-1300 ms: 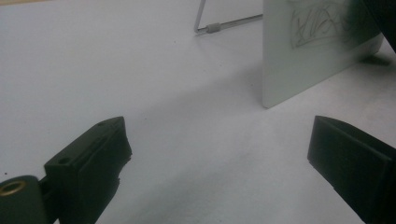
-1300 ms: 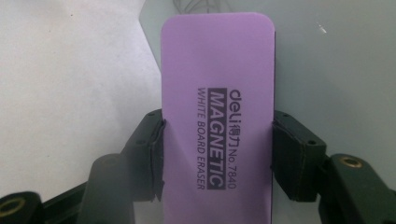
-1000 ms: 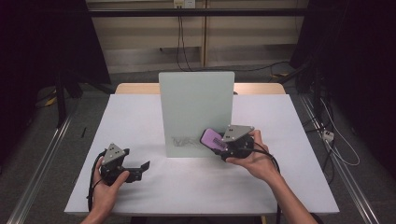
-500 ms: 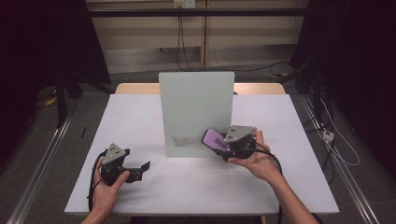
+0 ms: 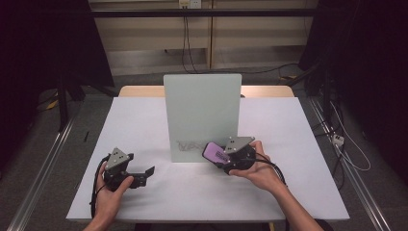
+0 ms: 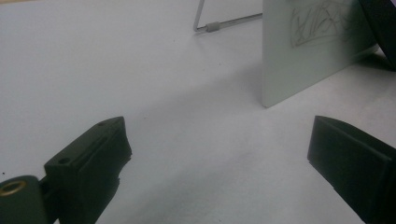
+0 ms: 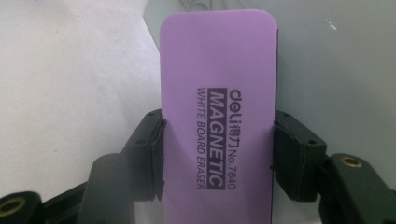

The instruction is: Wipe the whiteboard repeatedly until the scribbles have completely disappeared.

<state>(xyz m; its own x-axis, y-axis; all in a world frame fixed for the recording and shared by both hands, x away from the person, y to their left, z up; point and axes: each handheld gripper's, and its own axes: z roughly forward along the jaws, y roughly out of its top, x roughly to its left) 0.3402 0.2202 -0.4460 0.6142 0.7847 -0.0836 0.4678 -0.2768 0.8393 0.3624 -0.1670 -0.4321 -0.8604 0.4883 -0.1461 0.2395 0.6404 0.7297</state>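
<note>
The right hand-held gripper (image 5: 222, 155) is clamped on a purple whiteboard eraser (image 7: 217, 112), its two black jaws pressing the eraser's long edges about halfway down, so the printed face looks back at the camera. In the high view the eraser (image 5: 215, 152) sits at the lower right corner of the standing whiteboard (image 5: 202, 115), just right of the grey scribble (image 5: 190, 145) drawn near the board's bottom edge; whether its pad already touches the board I cannot tell. The left hand-held gripper (image 5: 144, 174) rests low on the worktop (image 5: 144, 120), left of and in front of the board, jaws wide apart with nothing between them.

The work in hand looks like wiping off the scribble. The main risk, as I judge it, is the board itself: it stands on a thin wire stand (image 6: 219, 24), and nothing steadies it. A firm sideways push from the eraser could slide or tip it backward. The eraser is also held only by its edges, so pressing hard at an angle might twist it out of the jaws. A stroke started too far right would miss part of the marks.

Against the frame a second earlier, the right hand and eraser sit slightly lower, nearer the board's foot. The left hand has not shifted, and the scribble looks unchanged.
</note>
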